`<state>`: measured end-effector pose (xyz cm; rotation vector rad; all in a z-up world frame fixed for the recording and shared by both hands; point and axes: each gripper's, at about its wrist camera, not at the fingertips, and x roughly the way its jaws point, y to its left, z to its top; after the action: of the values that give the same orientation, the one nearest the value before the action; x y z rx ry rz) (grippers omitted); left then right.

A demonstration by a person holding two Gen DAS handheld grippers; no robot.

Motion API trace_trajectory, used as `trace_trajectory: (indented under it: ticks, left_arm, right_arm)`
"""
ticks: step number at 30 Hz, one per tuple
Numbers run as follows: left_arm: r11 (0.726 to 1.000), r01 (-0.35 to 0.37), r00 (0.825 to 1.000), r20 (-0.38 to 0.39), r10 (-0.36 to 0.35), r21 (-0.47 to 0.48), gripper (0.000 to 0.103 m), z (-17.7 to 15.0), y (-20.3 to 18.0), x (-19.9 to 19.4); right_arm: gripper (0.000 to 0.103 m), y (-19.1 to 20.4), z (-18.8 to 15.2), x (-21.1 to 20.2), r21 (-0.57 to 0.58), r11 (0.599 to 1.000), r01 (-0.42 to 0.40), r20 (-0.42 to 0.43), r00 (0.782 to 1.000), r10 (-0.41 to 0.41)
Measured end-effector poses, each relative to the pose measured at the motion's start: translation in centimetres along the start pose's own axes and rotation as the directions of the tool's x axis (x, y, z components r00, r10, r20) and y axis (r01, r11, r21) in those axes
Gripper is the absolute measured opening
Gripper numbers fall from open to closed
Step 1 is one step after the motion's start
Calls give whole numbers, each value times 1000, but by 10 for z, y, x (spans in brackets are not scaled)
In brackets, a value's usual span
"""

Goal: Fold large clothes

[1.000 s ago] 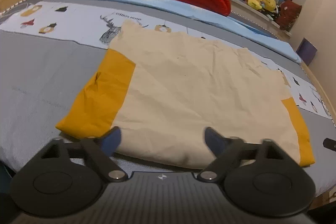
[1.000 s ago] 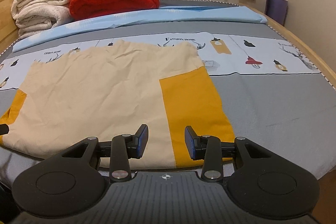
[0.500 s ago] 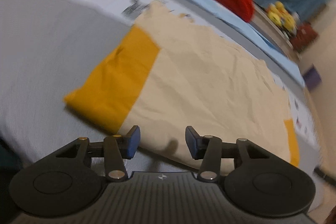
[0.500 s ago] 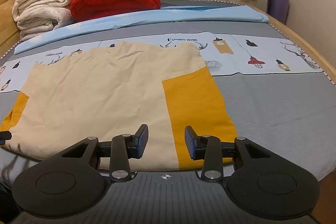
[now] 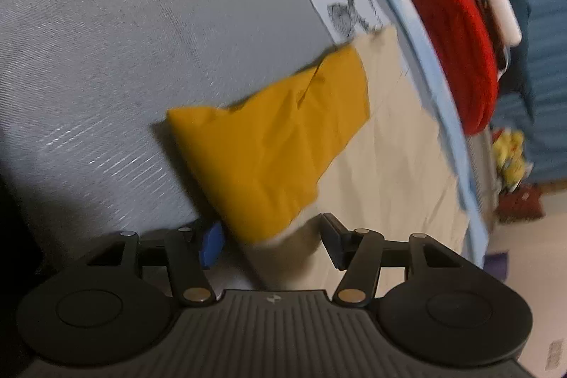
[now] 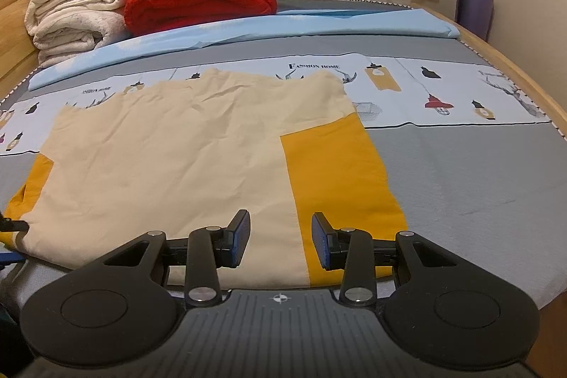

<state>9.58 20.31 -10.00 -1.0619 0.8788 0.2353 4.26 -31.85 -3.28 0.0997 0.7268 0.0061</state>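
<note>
Cream garment with yellow panels point(image 6: 184, 165) lies spread flat on the grey bed cover point(image 6: 460, 172), near edge toward both grippers.

Left gripper point(image 5: 271, 245): rolled over, view tilted and blurred. Jaws part open and have just been widening again after a brief narrowing. The yellow corner point(image 5: 269, 147) of the garment's near left edge sits between the 2 fingers, cloth edge passing through the gap. Pads don't look pressed on it, though blur makes contact hard to call.

Right gripper point(image 6: 280, 241): jaws a moderate gap apart, nothing pinched. It hangs over the near hem at the seam between cream and right yellow panel point(image 6: 340, 186); touching or just above, cannot tell.
</note>
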Motion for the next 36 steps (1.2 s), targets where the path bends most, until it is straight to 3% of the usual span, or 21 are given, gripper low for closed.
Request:
trace_trajectory:
  ticks: [6, 8, 9, 10, 14, 18, 21, 26, 27, 29, 31, 33, 36]
  left_arm:
    - [999, 42, 997, 59, -43, 6, 64, -3, -7, 8]
    - [998, 29, 997, 70, -33, 54, 42, -4, -15, 9]
    - [997, 35, 997, 71, -40, 67, 26, -4, -16, 8]
    - [996, 51, 996, 75, -57, 77, 18, -3, -18, 5]
    - [983, 83, 991, 88, -98, 161, 11, -4, -42, -23]
    - [953, 81, 993, 53, -101, 293, 8, 1, -68, -60]
    - [897, 56, 996, 40, -82, 438, 8, 6, -82, -87]
    - [831, 54, 993, 58, -103, 554, 8, 16, -74, -114]
    - [831, 54, 992, 63, -107, 554, 8, 16, -68, -115]
    - [866, 71, 994, 36, -102, 496, 8, 21, -58, -107]
    - [875, 68, 996, 22, -90, 478, 8, 20, -57, -99]
    - [853, 29, 997, 41, -59, 522, 8, 20, -62, -91]
    - [822, 8, 998, 53, -47, 570, 8, 15, -70, -88]
  right_arm:
    - [40, 3, 0, -6, 10, 999, -52, 43, 998, 52]
    - [40, 6, 1, -9, 11, 997, -81, 67, 995, 80]
    - [40, 8, 1, -10, 9, 995, -101, 78, 992, 100]
    - [40, 11, 2, -11, 6, 993, -118, 85, 989, 117]
    - [39, 23, 6, -9, 8, 983, -185, 94, 978, 184]
    - [32, 45, 12, -4, 3, 970, -244, 99, 965, 243]
    - [31, 67, 16, 1, -6, 953, -303, 83, 949, 303]
    - [31, 107, 17, 20, -10, 893, -451, -37, 892, 450]
    - [31, 117, 15, 27, -8, 880, -475, -75, 878, 474]
    - [31, 134, 13, 43, 0, 871, -492, -151, 861, 486]
    - [31, 148, 6, 66, 8, 888, -459, -241, 861, 447]
    - [31, 161, -2, 91, 19, 916, -400, -320, 866, 384]
    - [31, 175, -10, 114, 25, 942, -335, -370, 872, 320]
